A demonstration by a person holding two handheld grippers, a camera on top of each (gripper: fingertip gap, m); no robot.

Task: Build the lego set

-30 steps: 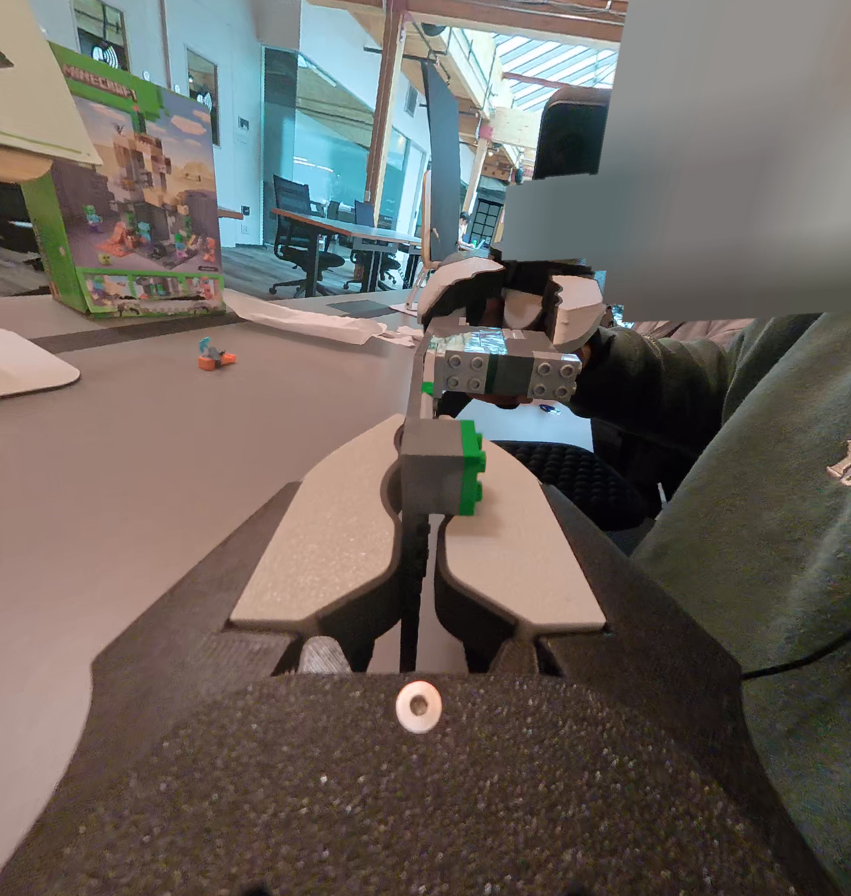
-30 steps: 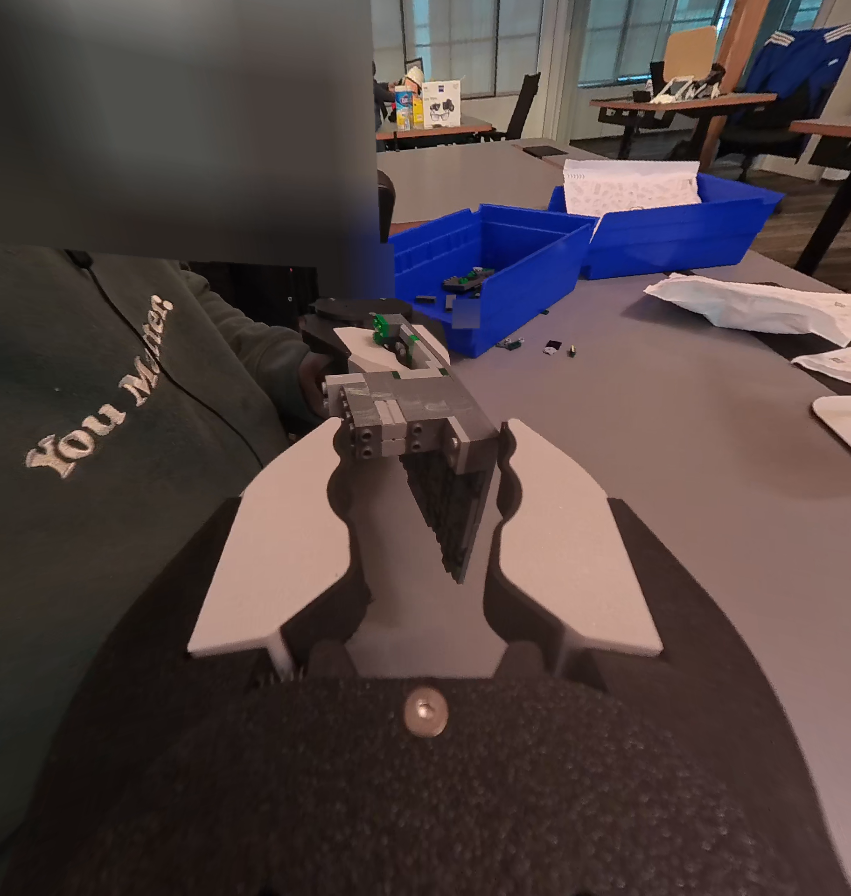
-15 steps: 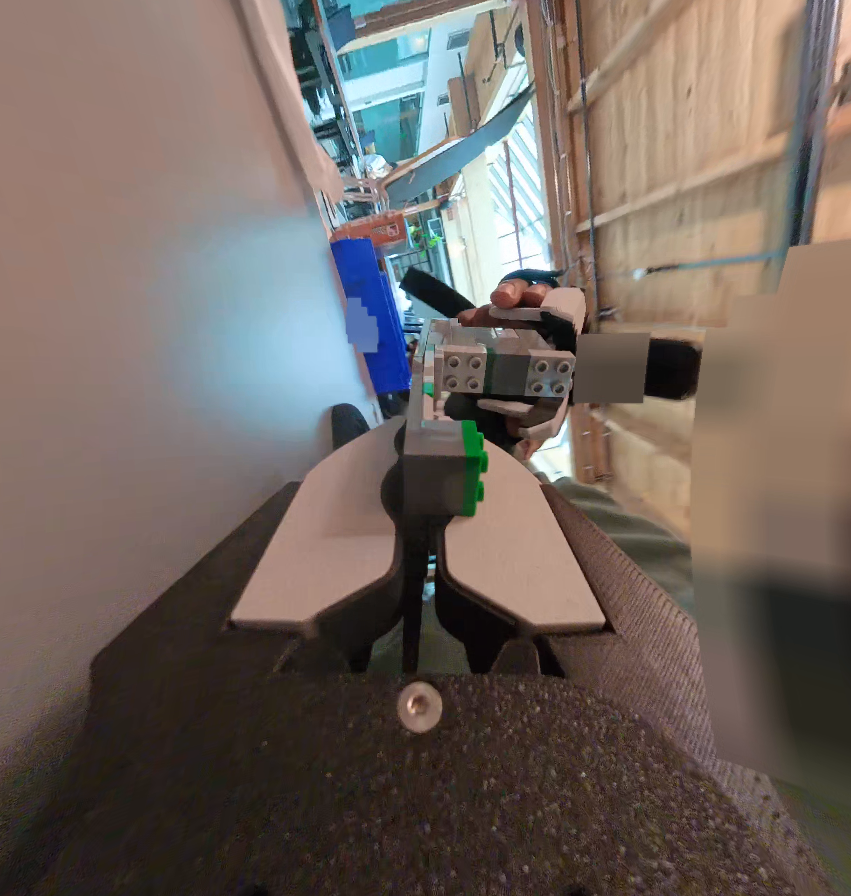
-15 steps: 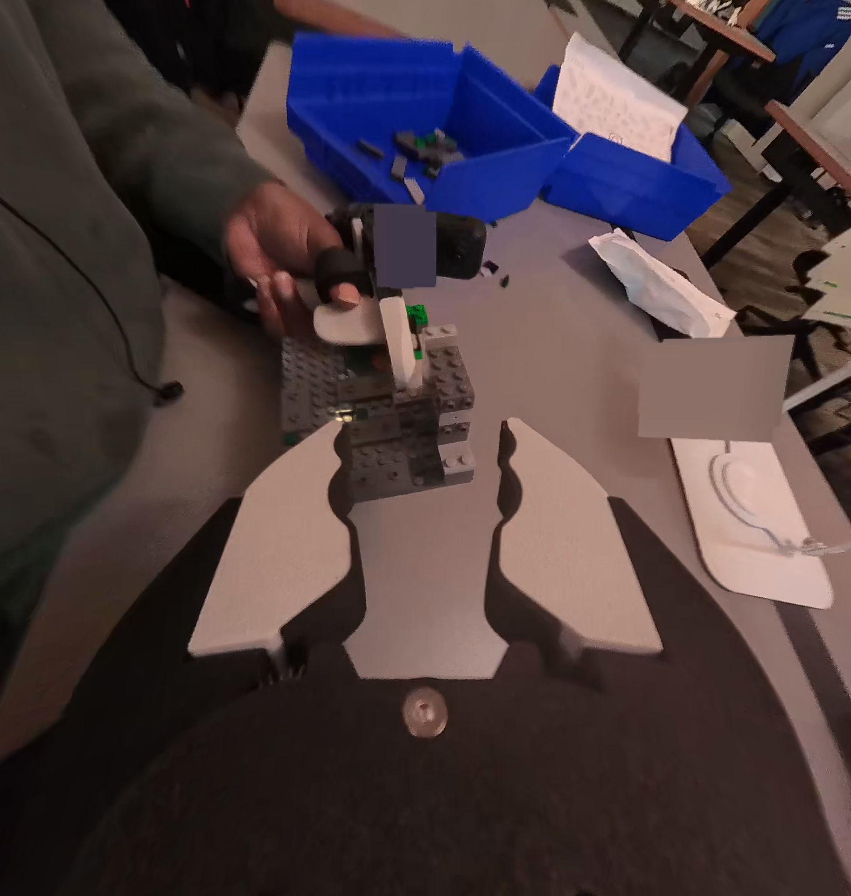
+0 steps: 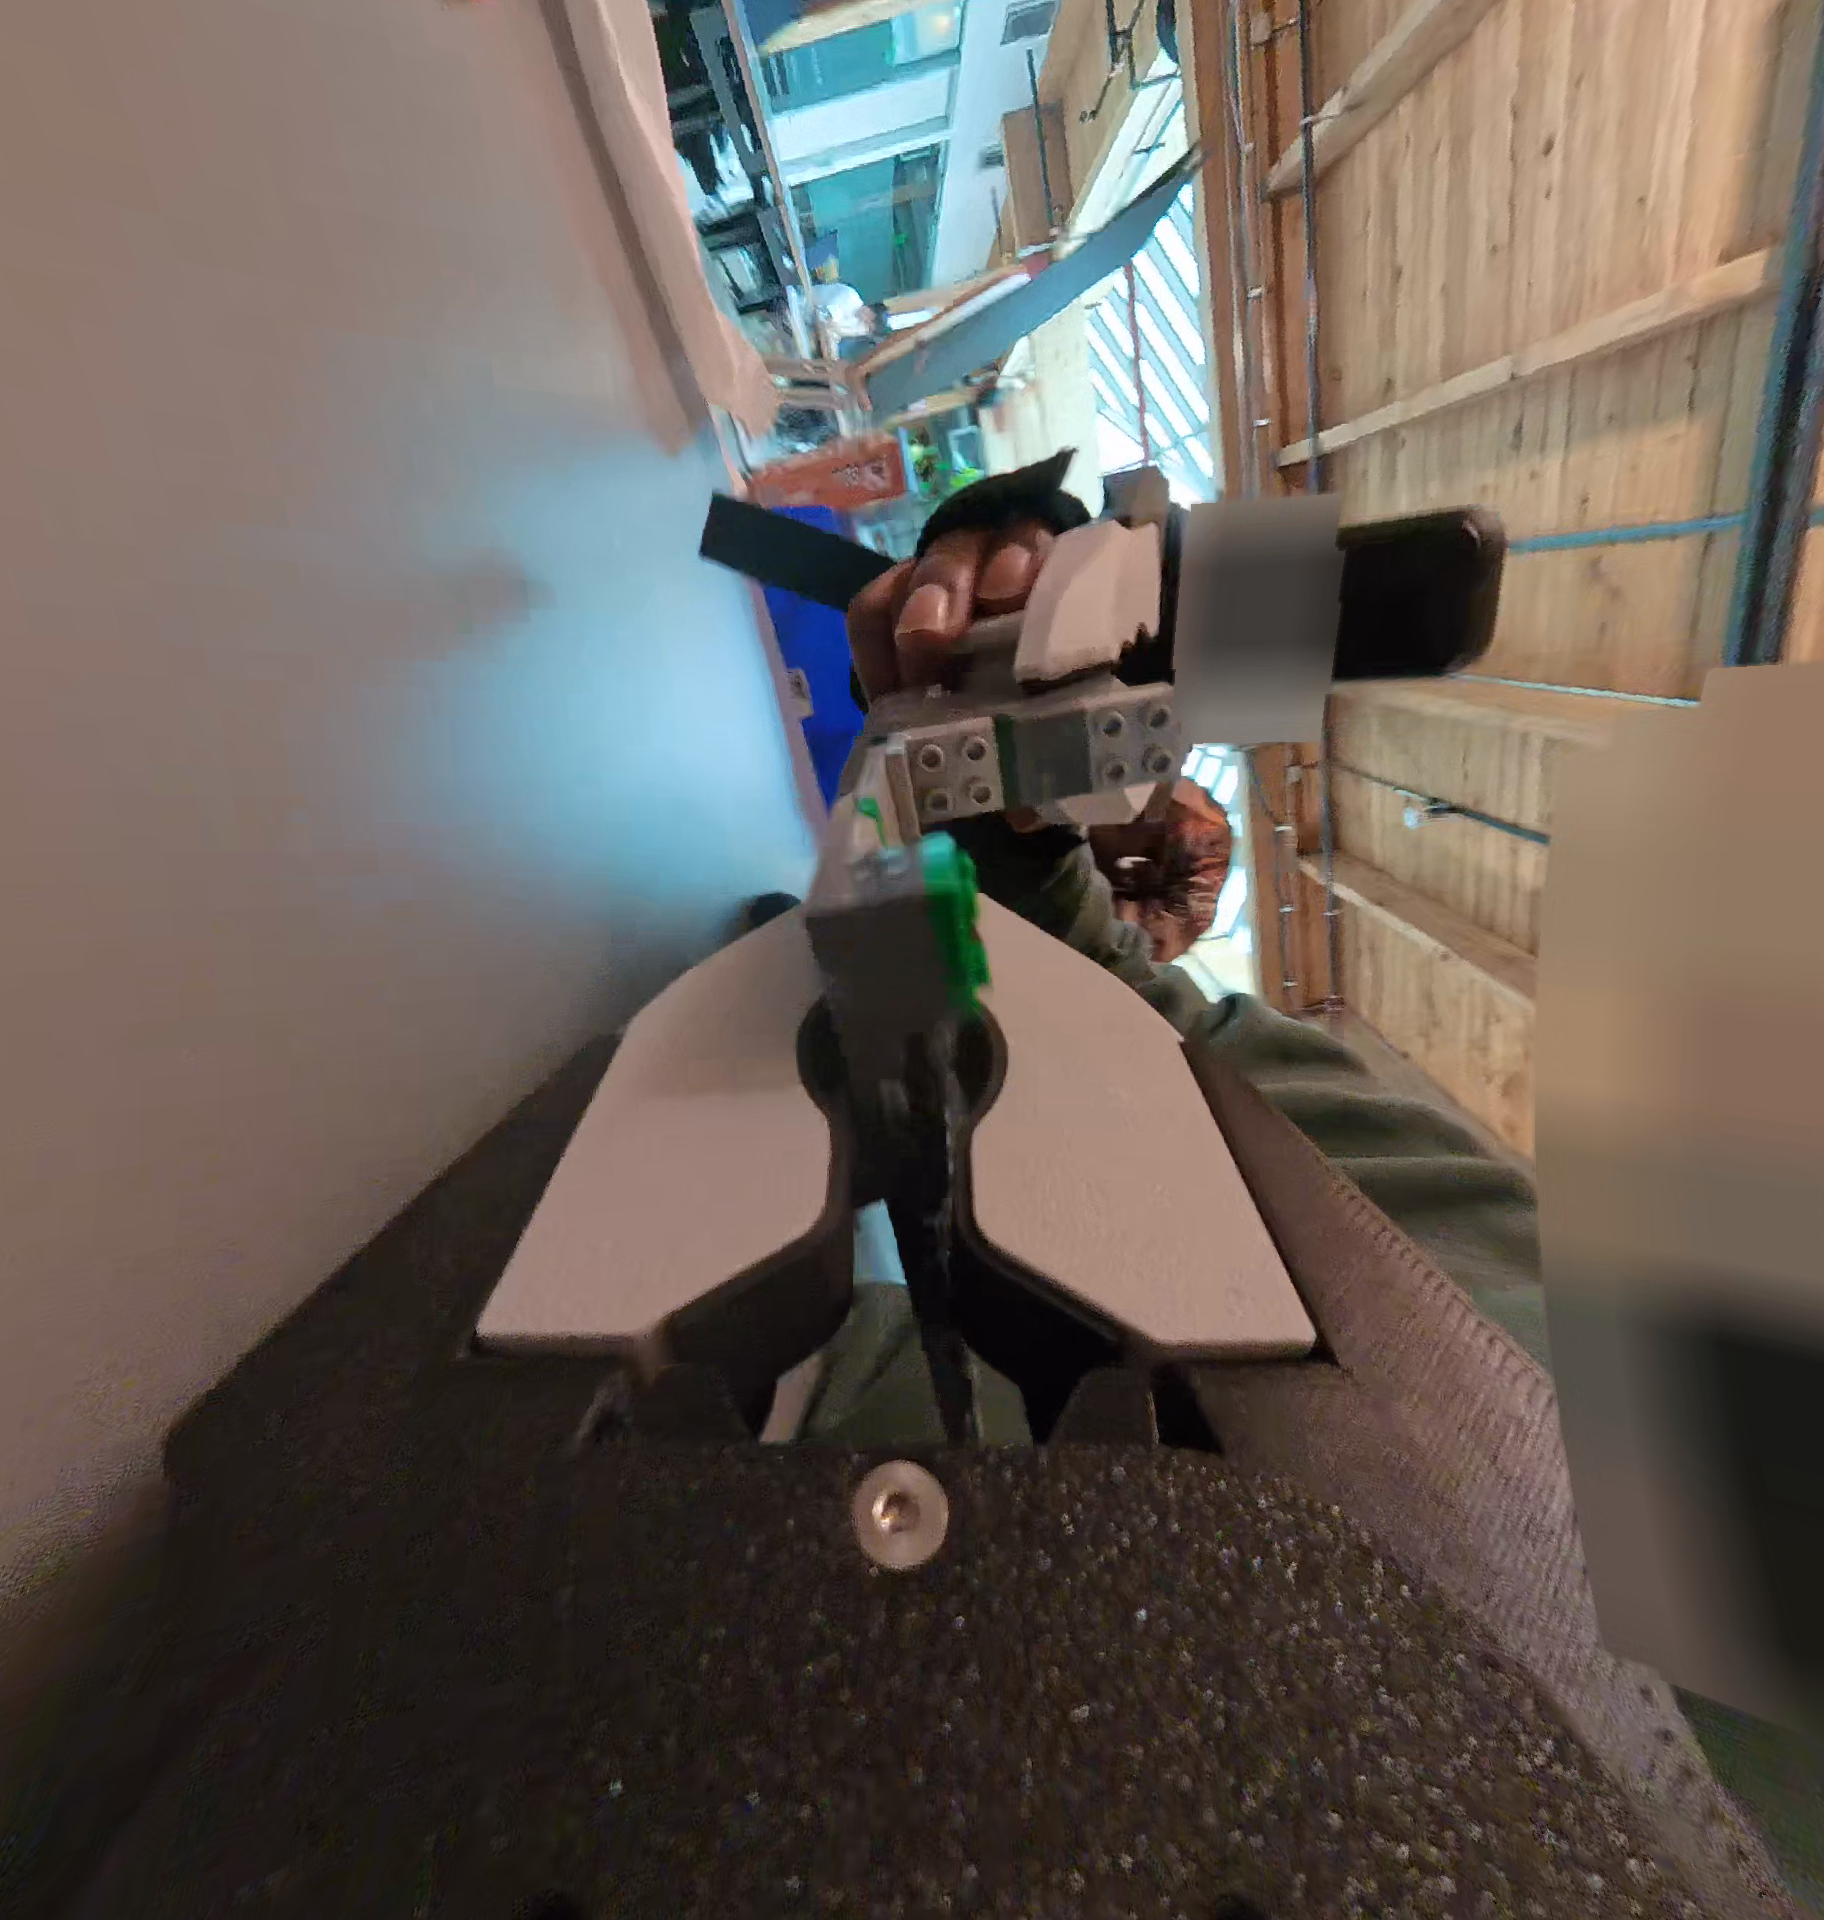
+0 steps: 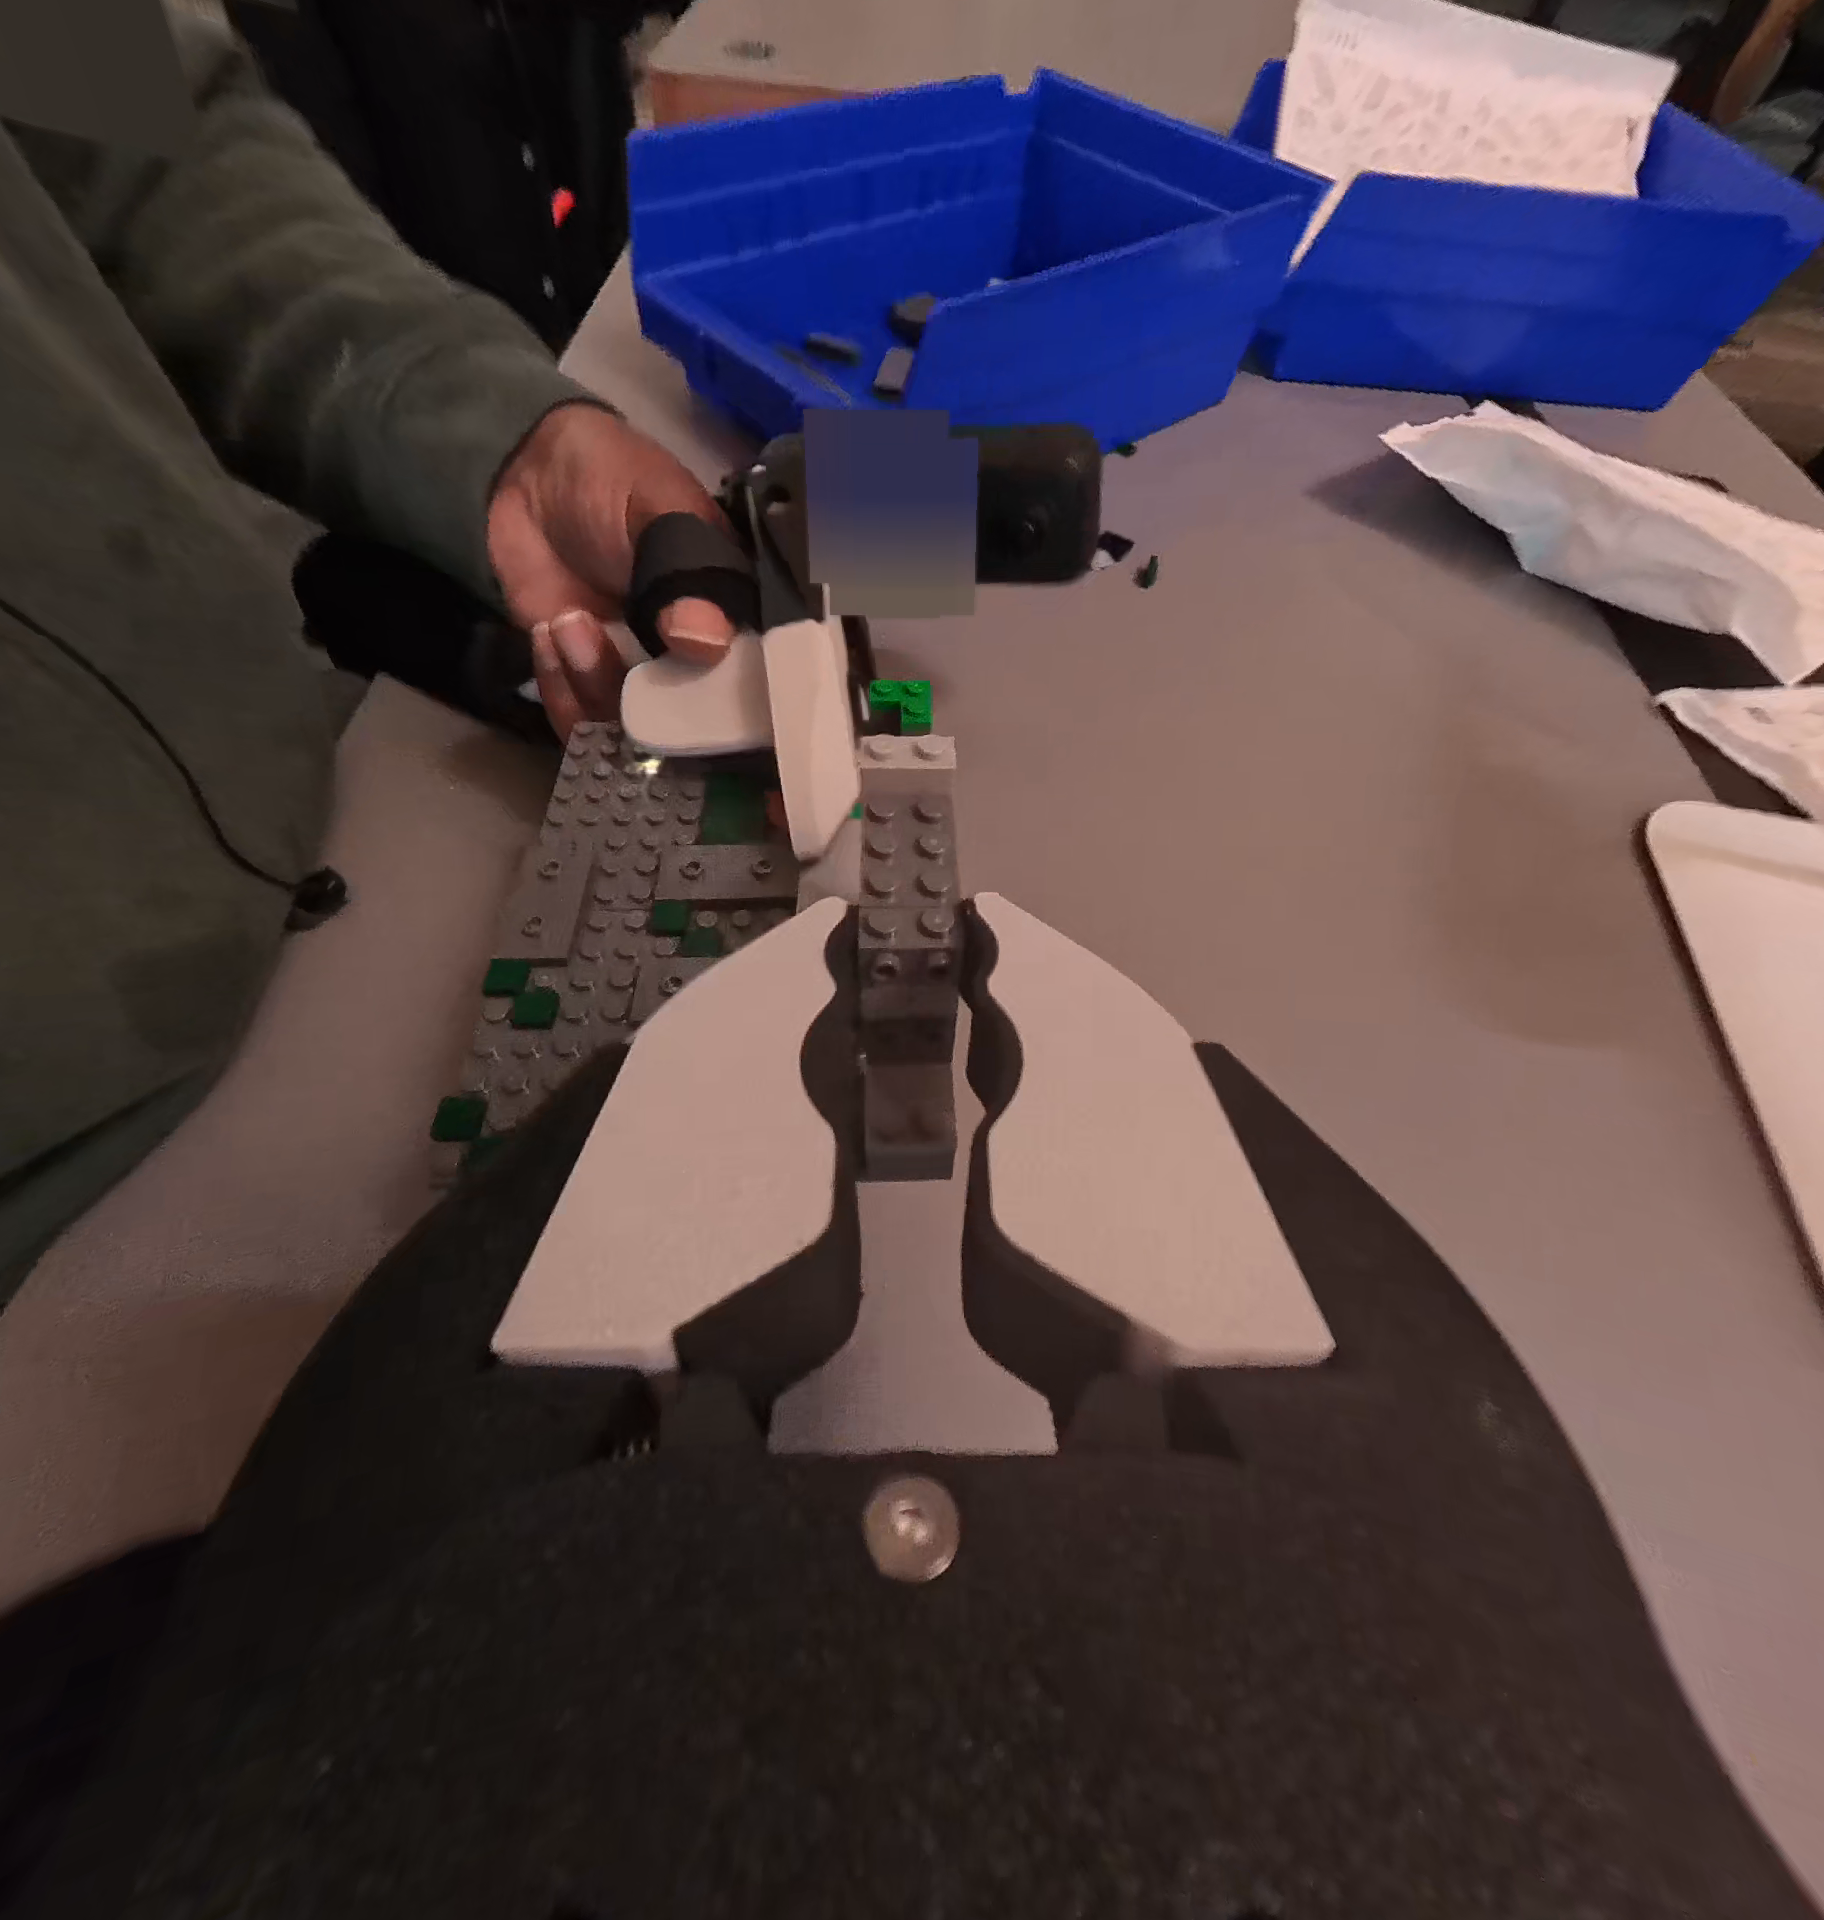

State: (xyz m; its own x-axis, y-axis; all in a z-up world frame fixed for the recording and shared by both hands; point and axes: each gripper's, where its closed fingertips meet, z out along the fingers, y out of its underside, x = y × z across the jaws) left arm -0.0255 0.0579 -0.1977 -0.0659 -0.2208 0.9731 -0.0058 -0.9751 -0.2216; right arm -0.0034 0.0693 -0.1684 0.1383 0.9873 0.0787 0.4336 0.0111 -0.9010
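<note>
- Left gripper, rolled on its side, is clenched on the edge of a grey Lego build that carries a green piece at its near end
- Right gripper is clamped around a grey brick column on that same build, whose studded baseplate spreads toward 9 o'clock over the grey table
- A hand grips the left gripper's handle at 11 o'clock
- Two blue bins sit at 12 o'clock; white paper bags lie at 2 o'clock
</note>
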